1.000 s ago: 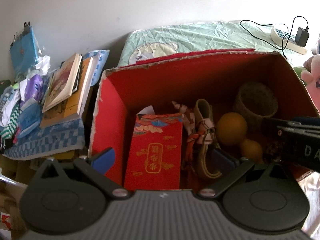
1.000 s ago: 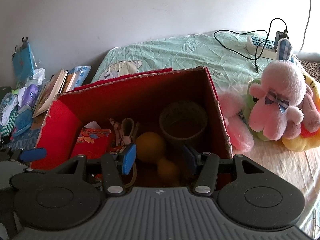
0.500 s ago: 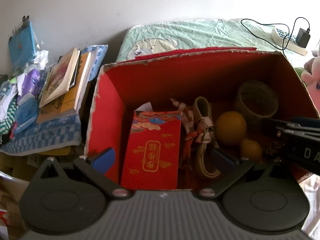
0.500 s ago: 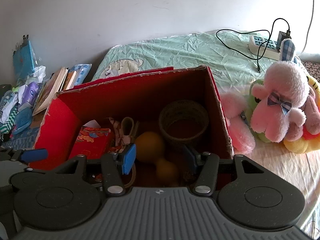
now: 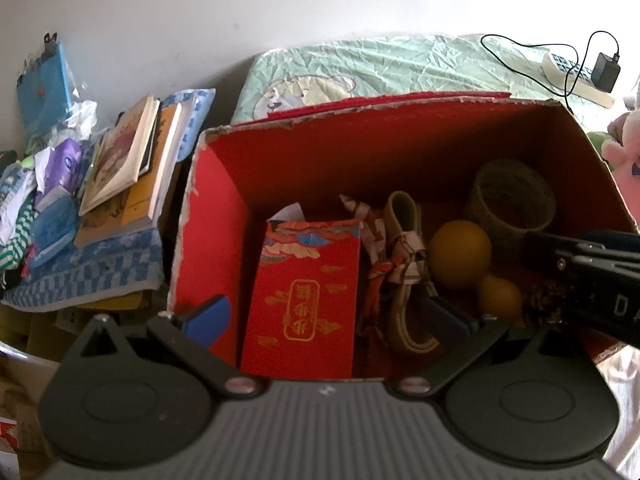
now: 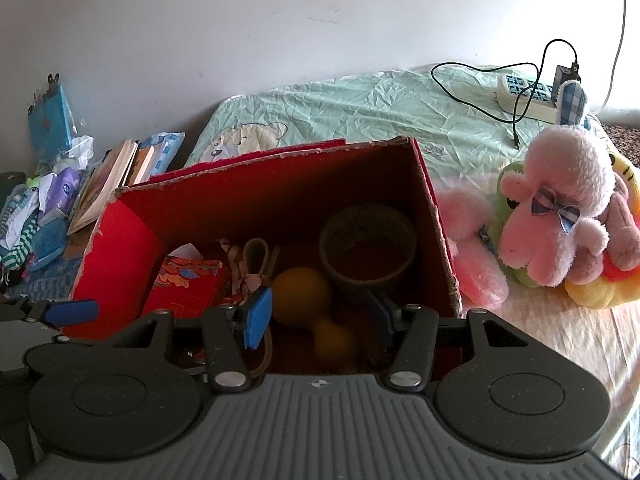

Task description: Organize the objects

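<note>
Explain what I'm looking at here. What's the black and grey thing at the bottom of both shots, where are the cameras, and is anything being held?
There is no robot arm. A person holds one two-finger tool in each hand, and each tool carries a fisheye camera looking forward along its fingers. The black and grey shape at the bottom is the tool's own body.

The left view shows the left tool, blue pads spread wide, nothing between them. The right view shows the right tool, also open and empty. Both point down into a red cardboard box on a bed.

Inside the box: a red packet, a patterned strap, two orange balls, and a woven ring. Books are piled to its left, plush toys to its right, and a power strip lies behind.
</note>
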